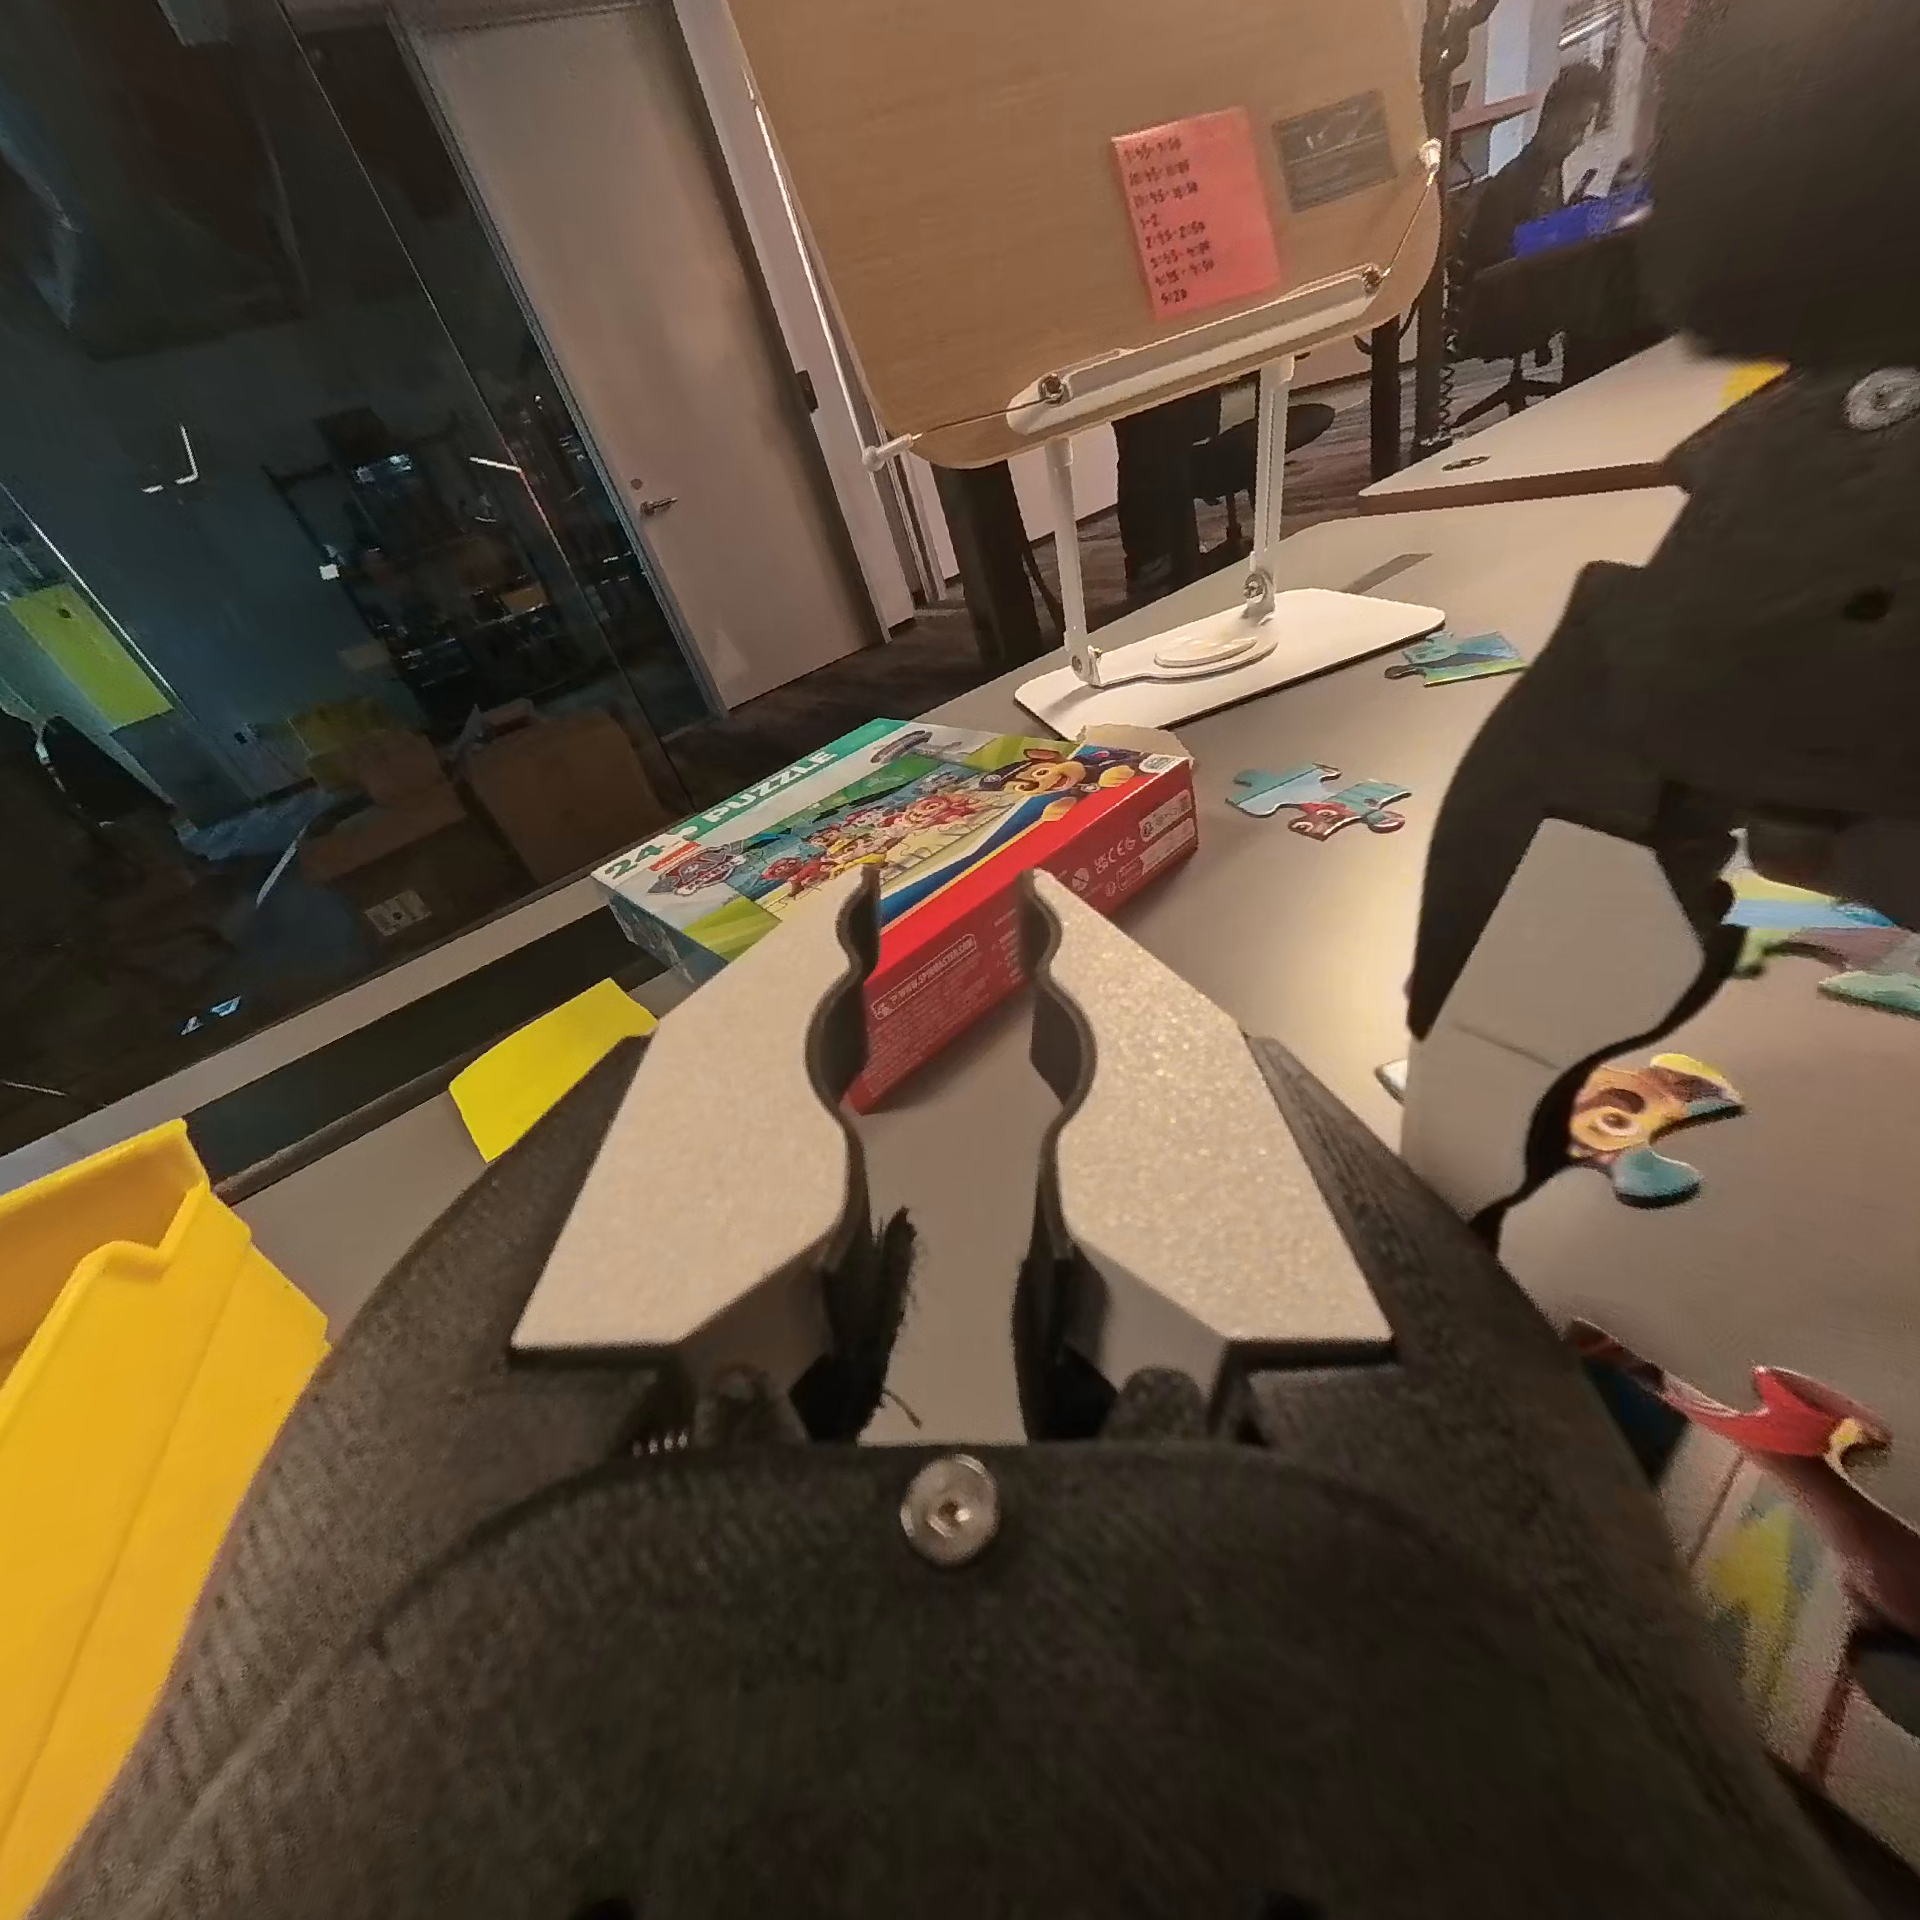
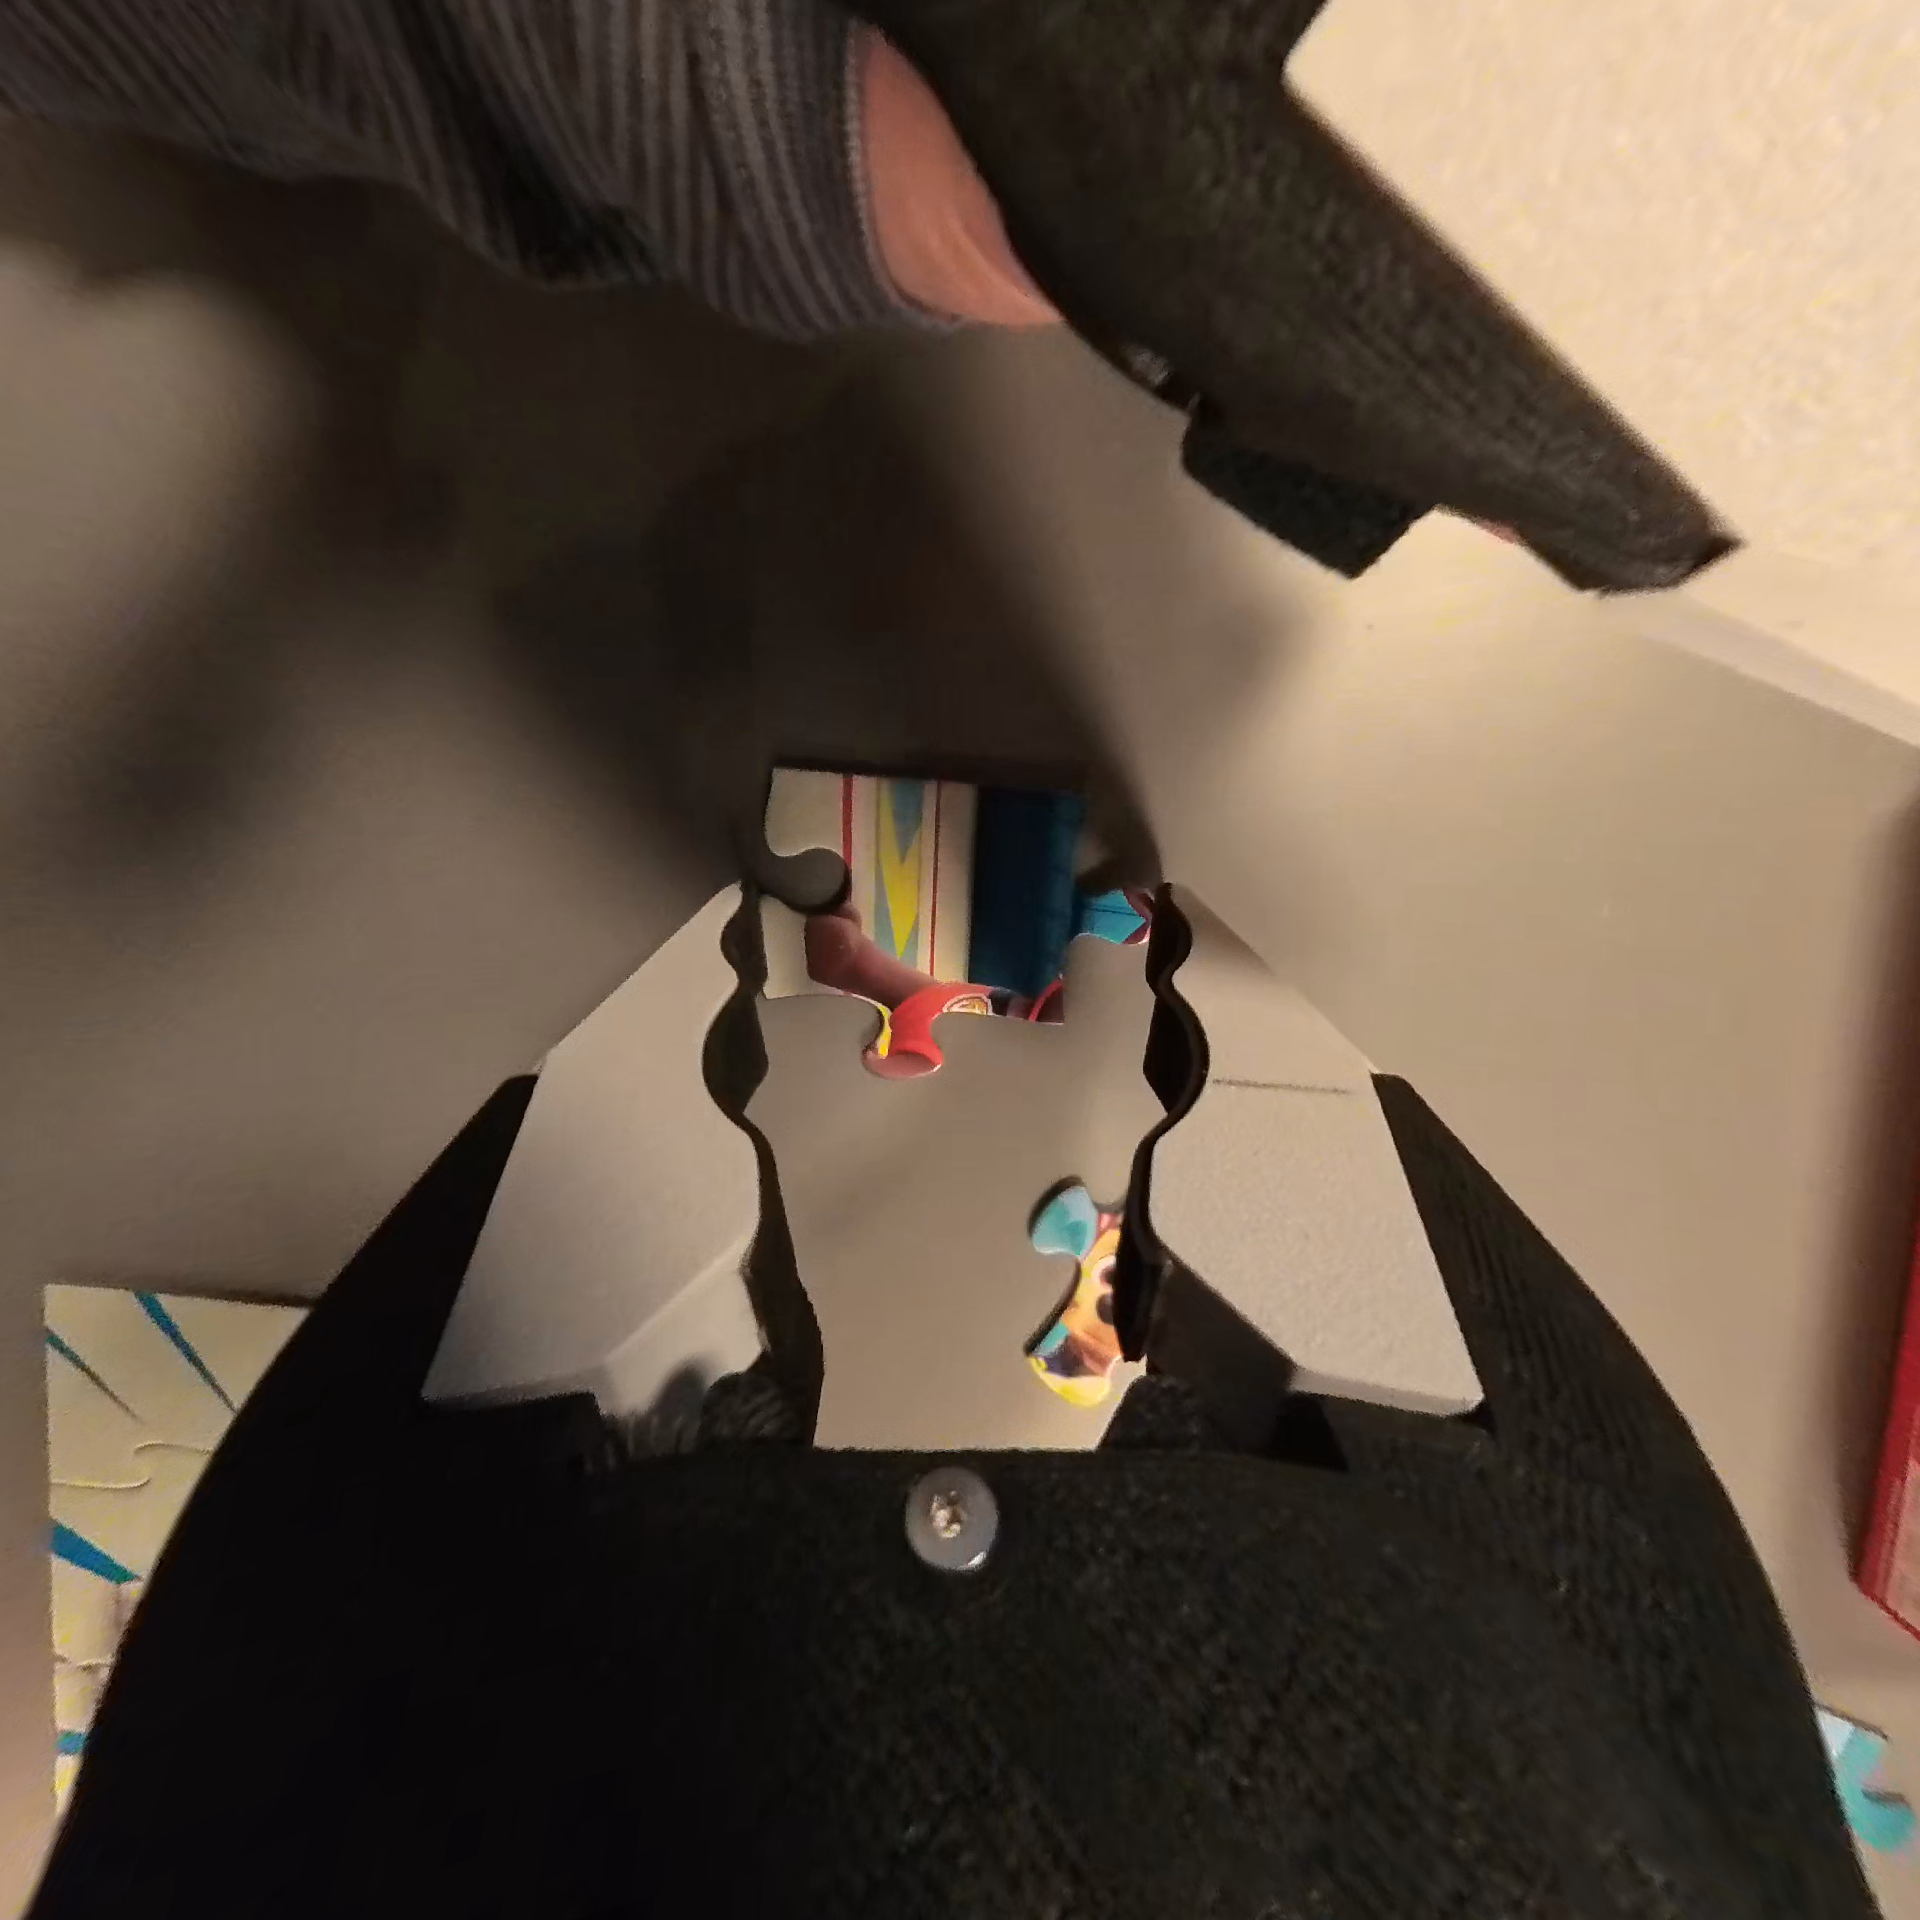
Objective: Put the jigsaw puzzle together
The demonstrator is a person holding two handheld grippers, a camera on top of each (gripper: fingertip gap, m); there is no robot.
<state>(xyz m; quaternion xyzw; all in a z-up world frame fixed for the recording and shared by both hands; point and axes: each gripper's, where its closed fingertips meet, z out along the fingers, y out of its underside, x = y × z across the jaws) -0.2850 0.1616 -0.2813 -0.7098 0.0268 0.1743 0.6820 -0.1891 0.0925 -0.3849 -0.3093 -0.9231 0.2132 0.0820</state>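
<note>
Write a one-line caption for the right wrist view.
Right claw, open, hovers over a colourful puzzle piece on the grey table.

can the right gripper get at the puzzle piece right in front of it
Probably yes. The right gripper points down at the table with its jaws wide apart, the puzzle piece lies flat just at its fingertips, and nothing sits between them. Being flat, it may be hard to pinch.

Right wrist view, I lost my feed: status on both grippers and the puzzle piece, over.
Right gripper open, jaws straddling a striped puzzle piece flat on the table, not gripped. Left gripper narrowly open, empty, facing the puzzle box. Second piece beside the right finger.
</note>
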